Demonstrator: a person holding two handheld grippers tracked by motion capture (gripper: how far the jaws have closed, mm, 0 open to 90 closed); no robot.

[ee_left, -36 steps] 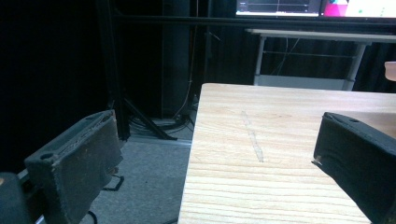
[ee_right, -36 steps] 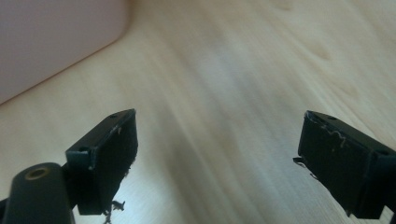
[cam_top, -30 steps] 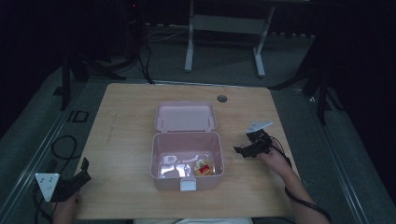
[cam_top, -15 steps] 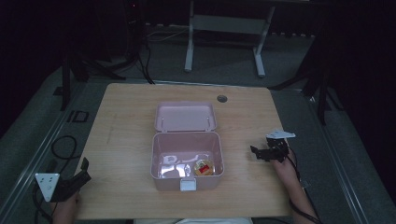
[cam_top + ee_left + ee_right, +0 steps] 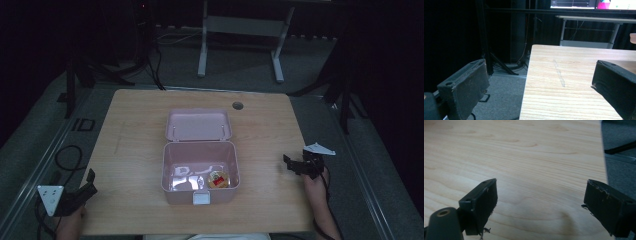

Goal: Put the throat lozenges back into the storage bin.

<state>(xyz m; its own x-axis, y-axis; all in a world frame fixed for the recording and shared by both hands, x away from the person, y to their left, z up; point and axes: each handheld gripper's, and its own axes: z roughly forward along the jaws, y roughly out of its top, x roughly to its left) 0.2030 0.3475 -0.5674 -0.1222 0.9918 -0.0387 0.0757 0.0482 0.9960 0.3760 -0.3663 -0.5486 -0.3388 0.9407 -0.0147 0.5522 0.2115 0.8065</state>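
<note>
A pink box (image 5: 200, 193) stands mid-table with its lid (image 5: 198, 125) laid back flat behind it. Inside, at the front right corner, lies a small round yellow and red item (image 5: 217, 179); something pale and shiny (image 5: 183, 175) lies at the left. My left gripper (image 5: 86, 186) rests open at the table's front left corner, jaws wide and bare in the left gripper view (image 5: 537, 83). My right gripper (image 5: 294, 165) sits open near the right edge, pointing left toward the box. Bare wood shows between its jaws in the right gripper view (image 5: 541, 202).
The wooden table (image 5: 135, 150) has a round cable hole (image 5: 238, 105) near its back edge. A faint scratch (image 5: 559, 73) marks the wood ahead of the left gripper. A white desk frame (image 5: 240, 30) stands on the dark floor beyond. Cables (image 5: 67, 155) lie left of the table.
My right gripper has drawn back from beside the box toward the table's right front edge. The left gripper and the box have stayed put.
</note>
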